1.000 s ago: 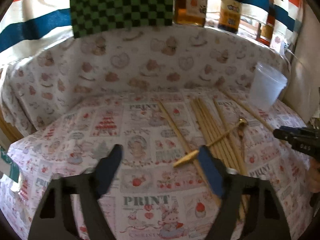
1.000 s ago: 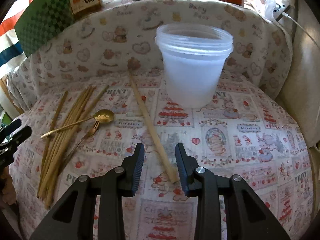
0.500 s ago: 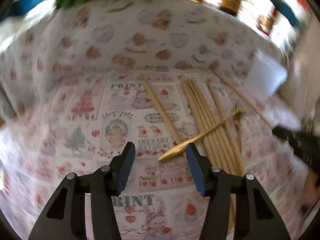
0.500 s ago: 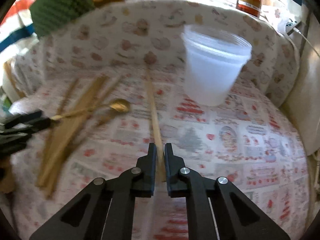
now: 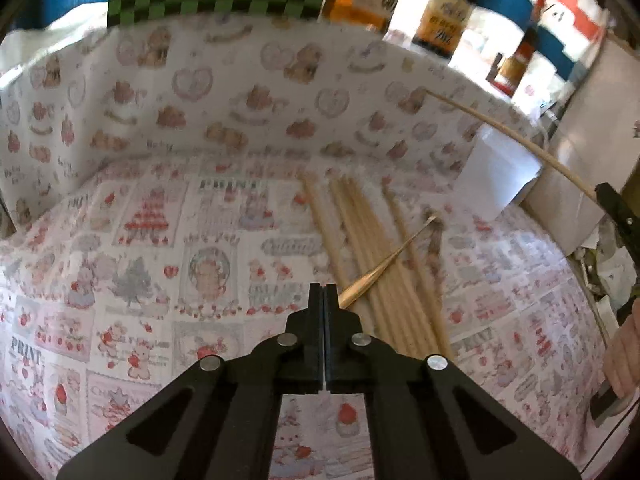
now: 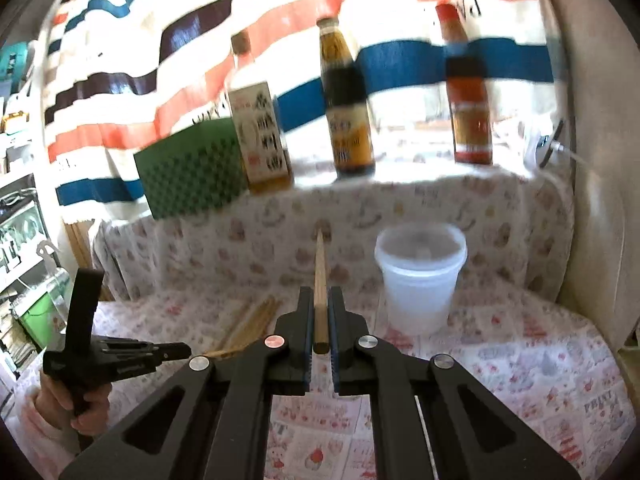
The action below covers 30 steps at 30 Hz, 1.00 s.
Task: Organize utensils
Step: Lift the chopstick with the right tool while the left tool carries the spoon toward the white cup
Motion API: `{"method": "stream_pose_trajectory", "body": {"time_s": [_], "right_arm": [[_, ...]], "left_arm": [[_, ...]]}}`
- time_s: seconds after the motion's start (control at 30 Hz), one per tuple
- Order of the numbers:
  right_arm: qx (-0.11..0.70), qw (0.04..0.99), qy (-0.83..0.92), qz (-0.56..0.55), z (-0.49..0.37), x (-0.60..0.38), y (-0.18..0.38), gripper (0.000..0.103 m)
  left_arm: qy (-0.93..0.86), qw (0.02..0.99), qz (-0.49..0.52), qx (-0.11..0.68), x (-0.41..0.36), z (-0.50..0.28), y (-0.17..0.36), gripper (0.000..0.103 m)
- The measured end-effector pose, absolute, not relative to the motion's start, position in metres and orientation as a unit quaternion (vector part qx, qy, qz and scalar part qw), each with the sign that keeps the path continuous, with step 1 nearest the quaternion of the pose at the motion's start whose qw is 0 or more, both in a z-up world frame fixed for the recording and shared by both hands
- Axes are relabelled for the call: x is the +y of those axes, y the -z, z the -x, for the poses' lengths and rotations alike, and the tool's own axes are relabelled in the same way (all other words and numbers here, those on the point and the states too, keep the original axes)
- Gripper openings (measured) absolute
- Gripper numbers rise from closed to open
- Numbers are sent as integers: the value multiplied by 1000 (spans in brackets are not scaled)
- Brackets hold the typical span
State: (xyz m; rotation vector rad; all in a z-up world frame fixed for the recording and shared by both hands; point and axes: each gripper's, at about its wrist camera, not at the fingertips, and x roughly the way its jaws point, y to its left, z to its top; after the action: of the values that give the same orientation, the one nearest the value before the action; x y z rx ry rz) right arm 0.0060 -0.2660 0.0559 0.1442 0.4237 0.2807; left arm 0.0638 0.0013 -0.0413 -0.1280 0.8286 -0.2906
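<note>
My right gripper (image 6: 320, 294) is shut on one wooden chopstick (image 6: 319, 268) and holds it in the air, pointing at the back wall left of the clear plastic cup (image 6: 419, 276). That chopstick also shows in the left wrist view (image 5: 508, 130). My left gripper (image 5: 324, 288) is shut and empty, just above the cloth beside the handle tip of a gold spoon (image 5: 380, 268). The spoon lies across a bundle of chopsticks (image 5: 368, 248). A small fork (image 5: 434, 236) lies at the bundle's right, blurred.
The table has a printed cloth (image 5: 160, 264) that rises as a back wall. Three bottles (image 6: 344, 100) and a green checked box (image 6: 192, 168) stand on the ledge behind. A white wall (image 6: 600, 200) closes the right side.
My right gripper closed on the single chopstick and lifted it off the cloth. My left gripper closed from wide open and dropped toward the spoon's handle tip.
</note>
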Motion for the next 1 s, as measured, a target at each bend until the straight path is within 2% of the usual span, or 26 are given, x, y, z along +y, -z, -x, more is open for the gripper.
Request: {"method": "stream_pose_trajectory", "body": {"time_s": [0.17, 0.23, 0.3, 0.37, 0.5, 0.6, 0.67, 0.7, 0.8, 0.93, 1.0], "right_arm": [[202, 965, -143, -90, -3, -275, -61, 8], [205, 964, -143, -89, -4, -274, -60, 8], [209, 964, -141, -86, -5, -273, -57, 8], [212, 963, -139, -86, -8, -274, -54, 8], [231, 957, -149, -91, -16, -277, -51, 8], [248, 953, -150, -85, -21, -277, -48, 8], [247, 953, -153, -87, -21, -278, -49, 8], [245, 953, -151, -90, -21, -280, -49, 8], [243, 952, -149, -111, -21, -288, -53, 8], [245, 951, -140, -131, -21, -296, -55, 8], [246, 950, -140, -133, -21, -295, -56, 8]], "left_arm": [[149, 922, 38, 356, -3, -53, 25, 3], [130, 923, -2, 363, -13, -55, 26, 26], [108, 914, -71, 383, -27, -55, 31, 27], [131, 911, -63, 386, -30, -56, 30, 31], [130, 901, -46, 411, -40, -78, 26, 33], [149, 878, -40, 453, -48, -100, 35, 53], [154, 856, 5, 493, -41, -108, 50, 52], [151, 867, 13, 475, -38, -104, 48, 49], [181, 866, 18, 465, -35, -96, 50, 17], [194, 861, 54, 466, -23, -92, 50, 9], [193, 865, 64, 459, -17, -88, 46, 8]]}}
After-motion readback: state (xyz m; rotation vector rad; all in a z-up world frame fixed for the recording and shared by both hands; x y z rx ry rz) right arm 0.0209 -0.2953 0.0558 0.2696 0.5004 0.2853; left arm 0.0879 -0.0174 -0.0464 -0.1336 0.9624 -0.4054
